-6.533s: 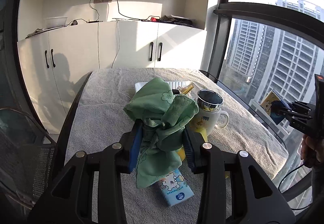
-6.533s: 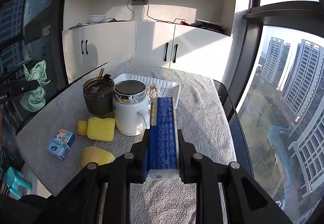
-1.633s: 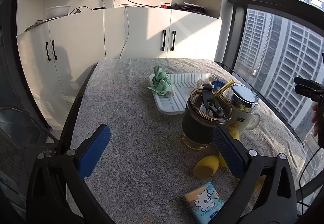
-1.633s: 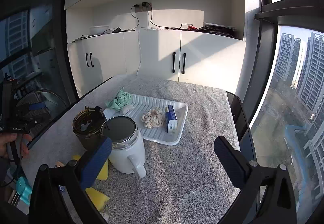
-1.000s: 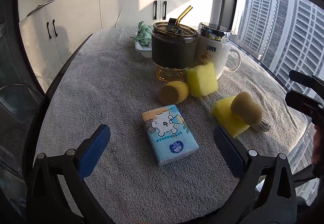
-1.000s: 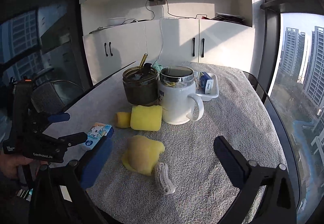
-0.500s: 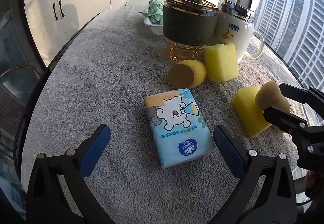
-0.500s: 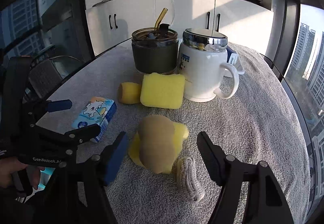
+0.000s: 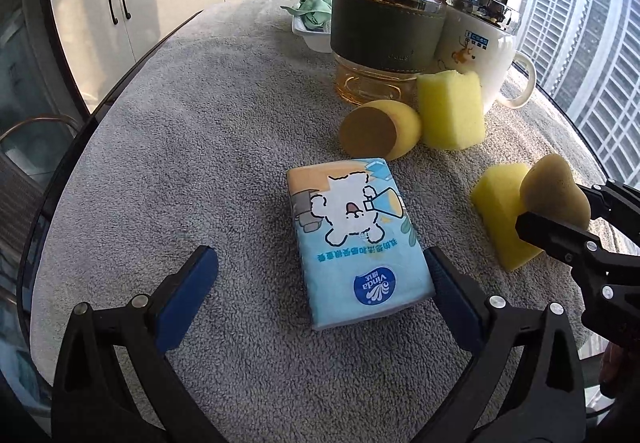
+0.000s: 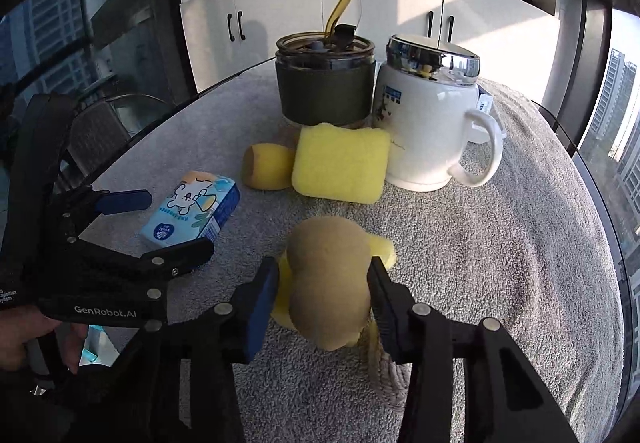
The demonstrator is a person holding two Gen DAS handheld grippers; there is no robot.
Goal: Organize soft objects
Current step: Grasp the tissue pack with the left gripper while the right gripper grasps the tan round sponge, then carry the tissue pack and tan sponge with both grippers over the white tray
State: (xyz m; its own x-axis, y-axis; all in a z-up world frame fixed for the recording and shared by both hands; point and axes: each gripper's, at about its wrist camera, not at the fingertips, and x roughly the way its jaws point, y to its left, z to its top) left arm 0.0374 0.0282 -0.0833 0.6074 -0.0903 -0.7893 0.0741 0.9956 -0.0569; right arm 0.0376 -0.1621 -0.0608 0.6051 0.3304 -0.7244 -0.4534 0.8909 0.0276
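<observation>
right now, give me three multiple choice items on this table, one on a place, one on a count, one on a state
1. What lies between the left gripper's jaws?
A mug
B tissue pack
C green cloth

2. How many drinking vessels stand on the table?
A two
B four
C none

3. The right gripper's jaws are:
A folded away
B around the tan-topped sponge
C around the mug handle

Answers: 1 B, the tissue pack lies between the wide-apart jaws. 2 A, a tumbler and a mug. 3 B, the jaws flank the tan-topped sponge and have just been closing.

White cabinets (image 10: 400, 23), sunlit window (image 9: 580, 43), high-rises outside.
</observation>
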